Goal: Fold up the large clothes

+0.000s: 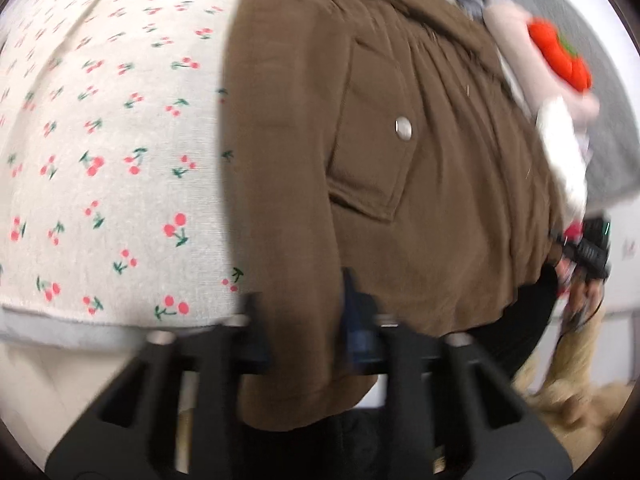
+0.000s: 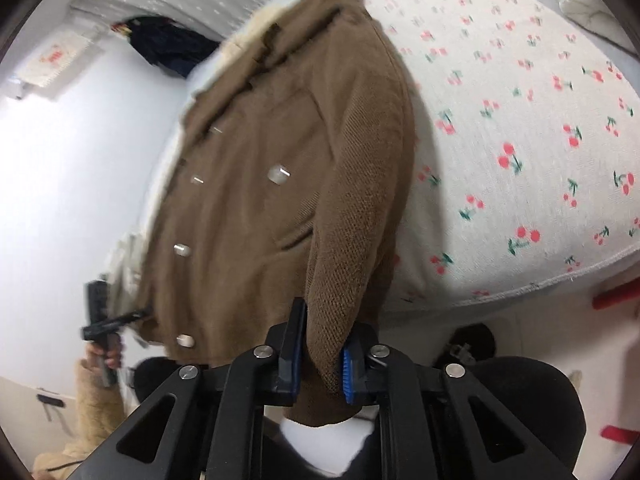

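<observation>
**Brown jacket held by both sleeves over the cherry-print bed**

A brown jacket (image 2: 256, 184) is spread on a bed covered by a cherry-print sheet (image 2: 520, 128), near the bed's edge. Its long axis is laid away from the grippers: the collar (image 2: 256, 40) is pointed toward the far side of the bed, and the hem (image 2: 176, 344) is turned toward the person. The front is faced up, with metal snaps (image 2: 279, 173) and a flap pocket (image 1: 372, 152) shown.

The right gripper (image 2: 320, 360) is seen clamped on the cuff end of one sleeve (image 2: 352, 216), the knit fabric pinched between its blue-padded fingers (image 2: 347, 368). The sleeve is drawn along the jacket's side toward the camera.

The left gripper (image 1: 304, 320) is closed on the other sleeve (image 1: 288, 240), whose cuff is draped down between the jaws. The picture here is blurred.

In the right wrist view, the left tool is seen at the hem's far corner, gripped by a hand (image 2: 106, 354) in a fluffy beige sleeve.
</observation>
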Action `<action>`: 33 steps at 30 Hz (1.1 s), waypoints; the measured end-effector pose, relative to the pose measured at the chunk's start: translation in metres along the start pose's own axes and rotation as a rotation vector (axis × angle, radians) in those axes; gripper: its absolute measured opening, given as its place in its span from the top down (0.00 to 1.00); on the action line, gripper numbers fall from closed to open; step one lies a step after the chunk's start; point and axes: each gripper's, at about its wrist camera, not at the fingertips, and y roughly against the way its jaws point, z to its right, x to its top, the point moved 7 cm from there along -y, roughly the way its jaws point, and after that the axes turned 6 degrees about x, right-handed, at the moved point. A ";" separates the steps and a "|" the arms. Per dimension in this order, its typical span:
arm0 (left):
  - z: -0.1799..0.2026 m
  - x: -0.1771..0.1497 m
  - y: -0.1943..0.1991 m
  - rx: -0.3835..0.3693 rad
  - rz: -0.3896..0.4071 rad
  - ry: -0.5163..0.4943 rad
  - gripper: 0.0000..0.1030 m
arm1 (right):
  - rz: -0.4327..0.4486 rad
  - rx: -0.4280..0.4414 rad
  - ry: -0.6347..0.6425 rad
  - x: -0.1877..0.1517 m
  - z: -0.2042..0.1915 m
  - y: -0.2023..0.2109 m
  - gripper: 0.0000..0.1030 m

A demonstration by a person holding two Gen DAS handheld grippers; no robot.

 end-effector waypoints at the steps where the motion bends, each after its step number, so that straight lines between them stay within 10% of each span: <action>1: -0.001 0.002 0.007 -0.065 0.023 0.044 0.89 | 0.027 0.036 0.004 0.003 -0.006 0.007 0.87; 5: 0.008 0.014 0.043 -0.284 0.182 0.123 0.91 | 0.142 0.146 0.032 0.024 -0.034 0.035 0.90; 15: 0.049 0.076 0.122 -0.431 0.432 0.099 0.92 | 0.342 0.207 0.132 0.099 -0.095 0.065 0.91; 33: 0.033 0.349 0.137 -0.368 0.600 0.268 0.92 | 0.537 0.148 0.072 0.373 -0.091 0.039 0.91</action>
